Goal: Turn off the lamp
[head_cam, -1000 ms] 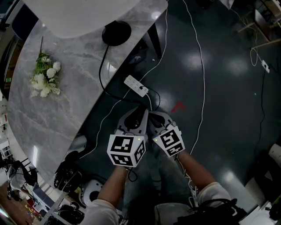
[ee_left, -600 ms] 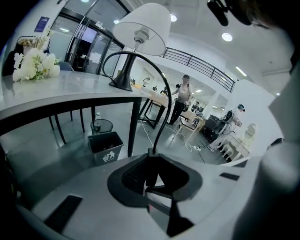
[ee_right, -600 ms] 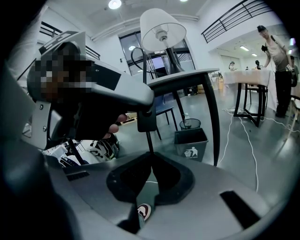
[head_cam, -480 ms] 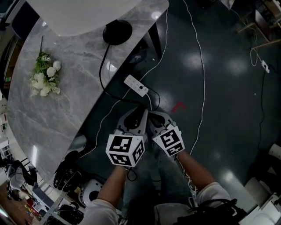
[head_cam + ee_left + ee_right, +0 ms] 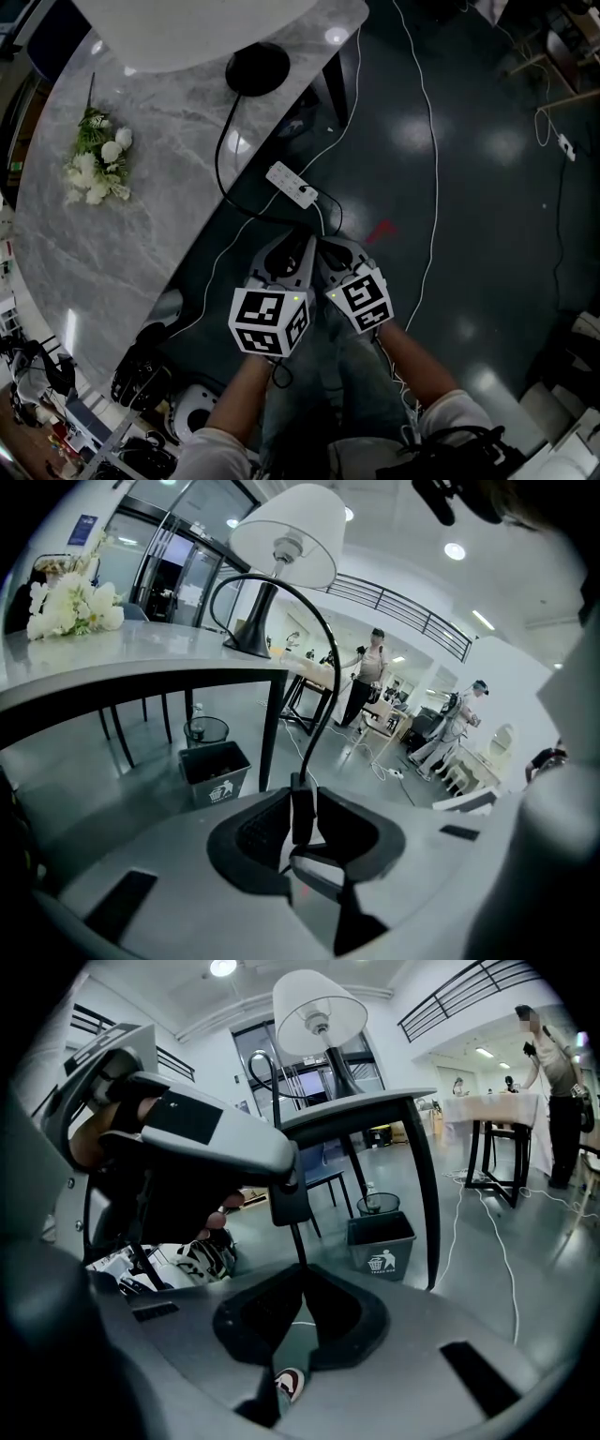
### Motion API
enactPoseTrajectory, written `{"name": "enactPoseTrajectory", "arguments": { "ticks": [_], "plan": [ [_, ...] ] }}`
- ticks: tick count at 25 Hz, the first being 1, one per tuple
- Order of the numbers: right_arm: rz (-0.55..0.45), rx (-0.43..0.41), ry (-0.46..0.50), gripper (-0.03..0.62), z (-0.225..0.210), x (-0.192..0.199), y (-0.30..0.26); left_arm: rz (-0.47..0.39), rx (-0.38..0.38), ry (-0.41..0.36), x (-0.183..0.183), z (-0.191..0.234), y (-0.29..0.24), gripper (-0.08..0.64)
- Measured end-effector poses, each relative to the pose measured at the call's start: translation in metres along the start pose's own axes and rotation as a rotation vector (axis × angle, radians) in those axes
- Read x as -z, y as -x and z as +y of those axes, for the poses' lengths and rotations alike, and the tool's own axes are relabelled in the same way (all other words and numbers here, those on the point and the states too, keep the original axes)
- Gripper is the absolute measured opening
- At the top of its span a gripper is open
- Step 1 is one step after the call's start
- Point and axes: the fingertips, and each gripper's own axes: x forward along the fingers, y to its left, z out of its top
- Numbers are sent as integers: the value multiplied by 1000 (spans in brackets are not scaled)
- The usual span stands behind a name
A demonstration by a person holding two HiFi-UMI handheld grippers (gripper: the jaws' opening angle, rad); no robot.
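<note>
Status: left gripper clamps inline switch, right gripper pinches cord beneath; lamp at 11 o'clock. Switch reached; toggling seemingly pending.

We are finding the lamp at the table's far right corner and the flowers by its left edge. Off its right edge the power strip is lying on the floor, the left gripper clasping the cord switch nearer us.
</note>
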Motion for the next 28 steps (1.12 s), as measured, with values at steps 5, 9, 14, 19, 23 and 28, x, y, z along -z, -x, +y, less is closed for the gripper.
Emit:
{"name": "enactPoseTrajectory", "arguments": {
  "ticks": [5, 9, 14, 19, 23, 28],
  "plan": [
    [10, 24, -27, 11, -8, 2, -7, 31, -5, 16, 14, 5, 4, 91],
    [50, 42, -29, 11, -18, 15, -21, 67, -48, 54, 31, 16, 10, 91],
    [90, 72, -110, 11, -35, 34, -46, 151, -70, 104, 64, 28, 17, 74],
    [81, 99, -167, 11, -48, 36, -71, 156, -96, 109, 81, 43, 23, 8],
    [84, 111, -173, 11, -55, 36, -89, 145, -110, 123, 88, 50, 27, 6],
    [111, 123, -173, 12, -61, 40, -108, 125, -99, 157, 96, 54, 36, 6]
  ]
}}
